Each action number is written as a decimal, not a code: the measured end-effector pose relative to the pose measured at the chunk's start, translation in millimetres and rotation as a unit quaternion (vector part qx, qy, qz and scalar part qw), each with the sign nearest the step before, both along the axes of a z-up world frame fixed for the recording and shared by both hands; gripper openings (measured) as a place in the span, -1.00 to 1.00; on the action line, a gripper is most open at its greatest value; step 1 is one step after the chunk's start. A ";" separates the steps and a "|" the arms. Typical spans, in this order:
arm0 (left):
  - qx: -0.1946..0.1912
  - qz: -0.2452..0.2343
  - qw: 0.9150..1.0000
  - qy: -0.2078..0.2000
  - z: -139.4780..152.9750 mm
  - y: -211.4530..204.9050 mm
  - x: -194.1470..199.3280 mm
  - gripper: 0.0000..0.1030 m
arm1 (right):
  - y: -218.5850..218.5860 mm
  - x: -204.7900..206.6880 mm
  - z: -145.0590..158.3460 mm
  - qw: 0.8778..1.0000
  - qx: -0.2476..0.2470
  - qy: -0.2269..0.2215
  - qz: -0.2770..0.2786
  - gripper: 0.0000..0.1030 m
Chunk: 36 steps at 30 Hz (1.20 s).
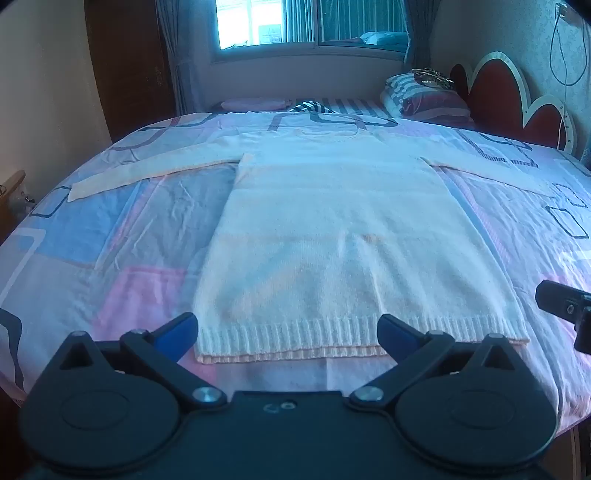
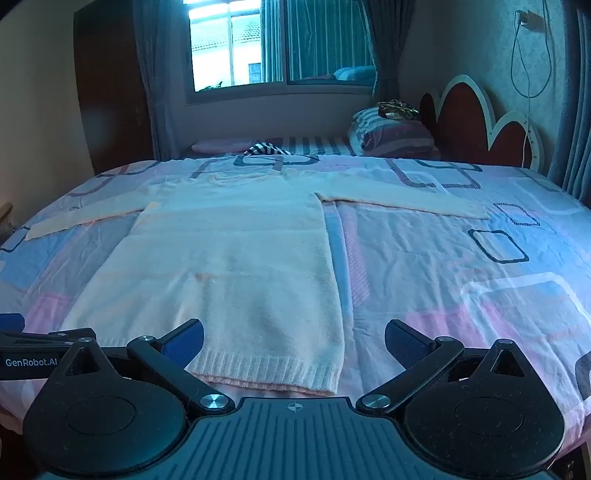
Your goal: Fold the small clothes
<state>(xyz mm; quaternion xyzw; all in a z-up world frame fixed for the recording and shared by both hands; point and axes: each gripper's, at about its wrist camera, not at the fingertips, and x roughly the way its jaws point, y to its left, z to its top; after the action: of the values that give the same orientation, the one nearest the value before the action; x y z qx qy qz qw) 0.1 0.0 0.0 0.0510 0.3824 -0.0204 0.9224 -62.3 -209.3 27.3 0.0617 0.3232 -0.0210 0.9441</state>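
The sweater, a single pale cream knit, lies flat and face down or face up (which I cannot tell) on the bed, its ribbed hem nearest the cameras and its neckline farthest. Nearest of all in the left wrist view, the left hand-held gripper hangs with its jaws spread fully wide, its blue pads just in front of the hem at about 7 and 5 o'clock of the garment, grasping nothing; whether the pads brush the cloth I cannot tell. In the right wrist view the right hand-held gripper is likewise released and wide, straddling the hem's right corner, with one pad over the knit and the other over the bedsheet, holding nothing. There are two grippers and one sweater. A second, peach-tinted layer of hem peeks out under the upper one. The body is smooth with faint horizontal crease bands. Its two sleeves reach out straight, one toward 10 o'clock and one toward 2 o'clock. Beyond it, at 12 to 1 o'clock, sits a striped pillow beside a red scalloped headboard, and behind them a window.
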 end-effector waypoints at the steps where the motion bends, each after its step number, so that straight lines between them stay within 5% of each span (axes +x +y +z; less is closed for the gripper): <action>1: -0.001 0.001 1.000 0.000 0.0 0.2 0.2 0.99 | -0.1 -0.2 0.0 1.000 -0.001 -0.001 0.000 1.00; 36: -0.005 0.008 1.000 -0.009 11.2 3.0 -11.8 0.99 | -0.8 -1.0 -1.5 1.000 -0.011 0.005 0.000 1.00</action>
<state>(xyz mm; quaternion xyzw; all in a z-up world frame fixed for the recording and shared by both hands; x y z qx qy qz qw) -11.7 3.0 11.2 0.0435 0.3739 -0.0145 0.9263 -63.3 -210.1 25.7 0.0516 0.3274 -0.0245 0.9432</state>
